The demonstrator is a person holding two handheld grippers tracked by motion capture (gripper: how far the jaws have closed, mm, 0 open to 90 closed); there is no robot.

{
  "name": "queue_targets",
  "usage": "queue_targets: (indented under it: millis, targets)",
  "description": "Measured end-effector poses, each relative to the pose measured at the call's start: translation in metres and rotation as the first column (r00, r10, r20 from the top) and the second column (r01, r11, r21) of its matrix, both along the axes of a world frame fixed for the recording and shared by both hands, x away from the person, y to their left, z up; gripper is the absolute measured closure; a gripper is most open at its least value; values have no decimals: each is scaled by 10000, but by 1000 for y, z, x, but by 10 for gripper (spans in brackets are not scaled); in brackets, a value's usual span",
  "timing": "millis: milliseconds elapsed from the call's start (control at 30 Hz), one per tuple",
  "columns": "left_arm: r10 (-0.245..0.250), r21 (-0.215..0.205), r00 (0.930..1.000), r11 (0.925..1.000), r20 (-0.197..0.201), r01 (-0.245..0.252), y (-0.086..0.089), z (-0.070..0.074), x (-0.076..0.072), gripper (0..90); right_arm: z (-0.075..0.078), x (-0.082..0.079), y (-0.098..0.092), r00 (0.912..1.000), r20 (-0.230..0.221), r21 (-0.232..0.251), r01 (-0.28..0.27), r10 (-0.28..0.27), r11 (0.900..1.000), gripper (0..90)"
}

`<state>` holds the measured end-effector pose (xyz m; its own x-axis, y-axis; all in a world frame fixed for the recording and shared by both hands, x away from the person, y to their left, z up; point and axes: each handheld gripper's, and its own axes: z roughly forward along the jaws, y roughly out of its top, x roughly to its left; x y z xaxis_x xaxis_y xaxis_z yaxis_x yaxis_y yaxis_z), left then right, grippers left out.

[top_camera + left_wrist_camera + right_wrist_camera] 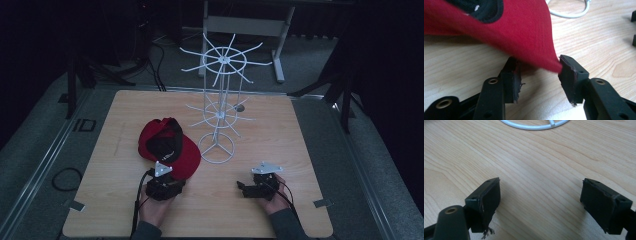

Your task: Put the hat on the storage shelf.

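My left gripper [167,181] sits at the near edge of the red cap [167,145], which lies upside down on the wooden tabletop [280,130], its black lining facing up. In the left gripper view the brim [534,42] dips down between my fingers [511,80]; its tip touches the inner face of the right-hand one, while the other stands just beside the cloth, so I cannot call it a firm clamp, and the fingers read as released around the brim. My right gripper [250,187] rests on the tabletop well apart from the cap, its fingers [487,200] spread wide over bare wood. The white wire rack [220,107] stands upright just behind the cap, its ring base [534,125] showing ahead of my right gripper.
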<state>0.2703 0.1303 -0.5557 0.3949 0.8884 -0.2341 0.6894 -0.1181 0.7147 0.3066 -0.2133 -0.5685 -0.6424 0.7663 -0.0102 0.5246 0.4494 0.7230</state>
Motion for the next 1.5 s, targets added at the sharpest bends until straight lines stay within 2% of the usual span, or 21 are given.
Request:
queue_targets:
  millis: [267, 333, 433, 533, 633, 800, 867, 1067, 1400, 1433, 1467, 1500]
  targets:
    - [79, 42, 9999, 10000, -136, -78, -9, -4, 11, 479, 0, 0, 0, 10000, 1, 1, 0, 0, 10000, 163]
    - [312, -182, 9994, 9993, -128, -314, -5, -3, 18, 472, 0, 0, 0, 10000, 11, -6, -7, 7, 10000, 163]
    - [453, -167, 9989, 9988, -117, -455, -2, -2, 22, 475, 0, 0, 0, 10000, 12, -6, -10, 10, 10000, 163]
    - [696, -364, 9973, 9969, -236, -705, 7, -2, 31, 493, 0, 0, 0, 10000, -6, 1, 4, -4, 10000, 163]
    - [731, -536, 9967, 9958, -345, -749, 12, 0, 37, 477, 0, 0, 0, 10000, -6, 2, 6, -6, 10000, 163]
    - [957, -369, 9941, 9945, -514, -977, 11, -4, 41, 507, 0, 0, 0, 10000, -3, 1, 4, -4, 10000, 163]
    - [1025, -435, 9934, 9935, -520, -1048, 11, -3, 41, 527, 0, 0, 0, 10000, -6, 1, 6, -6, 10000, 163]
    - [1012, -397, 9942, 9939, -361, -1026, 13, -2, 38, 608, 0, 0, 0, 10000, -3, 0, 4, -4, 10000, 163]
    - [920, -882, 9954, 9921, 282, -892, 24, -1, 31, 841, 0, 0, 0, 10000, 1, -2, 0, 0, 10000, 163]
    - [640, -675, 9965, 9959, 533, -604, 24, 0, 31, 849, 0, 0, 0, 10000, 0, -1, 1, -1, 10000, 163]
    - [531, -445, 9961, 9978, 699, -500, 22, 1, 30, 851, 0, 0, 0, 10000, 3, -3, -2, 2, 10000, 163]
    - [509, -413, 9959, 9980, 747, -479, 21, 1, 29, 852, 0, 0, 0, 10000, 3, -2, -1, 1, 10000, 163]
